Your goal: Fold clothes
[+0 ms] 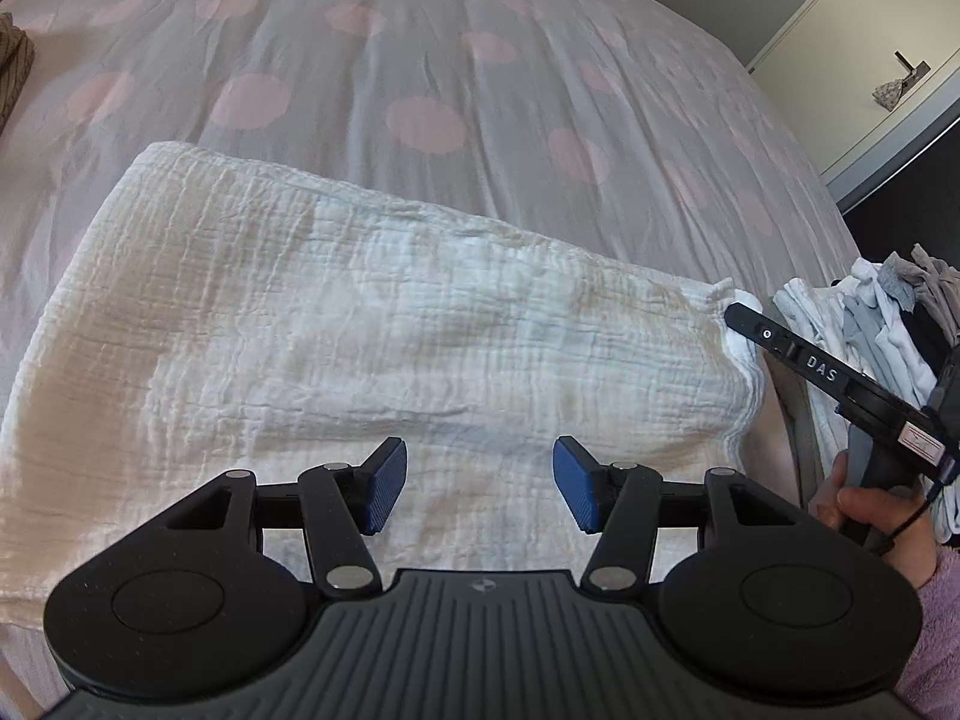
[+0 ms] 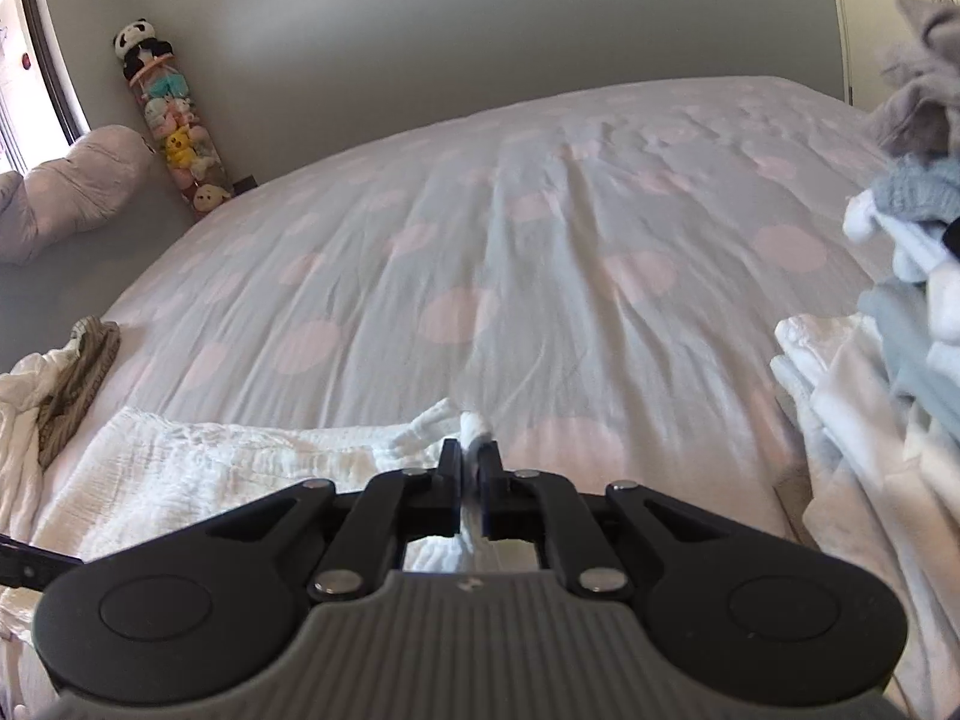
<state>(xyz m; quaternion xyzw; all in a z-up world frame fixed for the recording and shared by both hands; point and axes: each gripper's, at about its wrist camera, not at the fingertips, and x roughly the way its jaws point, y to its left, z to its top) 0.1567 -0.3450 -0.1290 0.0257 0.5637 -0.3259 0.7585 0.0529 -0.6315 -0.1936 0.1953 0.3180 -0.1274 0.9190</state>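
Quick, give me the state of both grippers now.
Left gripper: open, holding nothing, above the white muslin cloth.
Right gripper: shut on the cloth's corner.

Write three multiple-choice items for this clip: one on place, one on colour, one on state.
1. Where does the white cloth lie?
A. on the bed
B. on the floor
C. on a chair

2. What colour are the spots on the bedcover?
A. green
B. pink
C. black

3. How do the right tongs stand?
A. wide open
B. shut on nothing
C. shut on the cloth's corner

Answers:
1 A: the cloth is spread on the spotted bedcover.
2 B: pale pink rounds cover it.
3 C: white fabric is pinched between the pads, while the left tongs hang open above the cloth.
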